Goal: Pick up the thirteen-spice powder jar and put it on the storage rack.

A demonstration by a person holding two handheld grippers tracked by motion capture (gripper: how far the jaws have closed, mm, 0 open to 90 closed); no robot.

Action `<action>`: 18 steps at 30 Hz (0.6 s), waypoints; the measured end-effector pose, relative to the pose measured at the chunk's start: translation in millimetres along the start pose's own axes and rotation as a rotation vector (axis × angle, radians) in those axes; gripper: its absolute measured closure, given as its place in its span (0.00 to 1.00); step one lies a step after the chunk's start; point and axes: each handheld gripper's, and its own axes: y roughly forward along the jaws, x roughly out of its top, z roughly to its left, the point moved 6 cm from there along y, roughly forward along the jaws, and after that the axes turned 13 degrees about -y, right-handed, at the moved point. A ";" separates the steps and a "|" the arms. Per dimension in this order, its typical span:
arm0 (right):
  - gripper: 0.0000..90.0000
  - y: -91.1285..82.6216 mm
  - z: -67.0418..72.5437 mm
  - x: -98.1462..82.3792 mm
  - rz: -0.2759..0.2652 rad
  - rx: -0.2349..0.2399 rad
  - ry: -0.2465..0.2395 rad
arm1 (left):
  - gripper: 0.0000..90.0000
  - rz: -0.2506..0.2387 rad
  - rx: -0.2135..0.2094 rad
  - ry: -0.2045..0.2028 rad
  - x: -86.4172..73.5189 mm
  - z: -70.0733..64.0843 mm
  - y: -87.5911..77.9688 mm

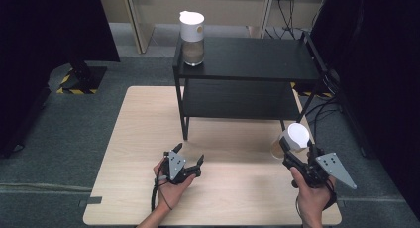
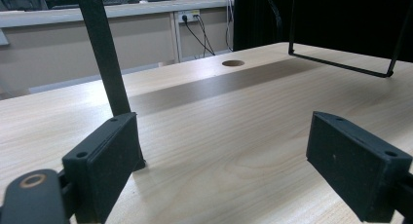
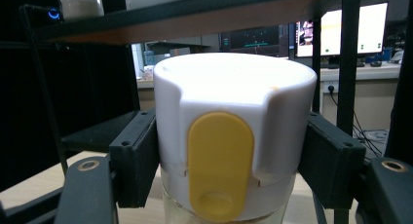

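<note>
My right gripper [image 1: 293, 149] is shut on a glass jar [image 1: 292, 140] with a white lid, held just above the table at the right, tilted toward the shelf. In the right gripper view the jar [image 3: 234, 136] has a yellow tab on its white lid, and both pads [image 3: 136, 156] press the lid's sides. A second, similar jar [image 1: 192, 37] stands upright on the top left corner of the black shelf [image 1: 247, 59]. My left gripper [image 1: 189, 155] rests low near the table's front centre, open, with nothing between its pads [image 2: 355, 165].
The two-level black shelf stands at the back of the light wooden table [image 1: 143, 139]; its front left leg [image 2: 104, 53] rises close ahead of the left gripper. A cable hole [image 2: 233, 63] sits in the tabletop. Grey floor surrounds the table.
</note>
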 end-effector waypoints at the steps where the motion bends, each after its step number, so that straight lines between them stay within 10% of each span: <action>1: 0.34 0.8 -0.5 1.6 -0.005 -0.002 -0.002 | 0.13 0.001 0.001 0.002 0.1 -0.2 0.2; 18: 0.34 16.9 -8.5 30.0 -0.051 -0.019 -0.011 | 0.13 0.006 0.000 0.005 0.7 0.0 0.3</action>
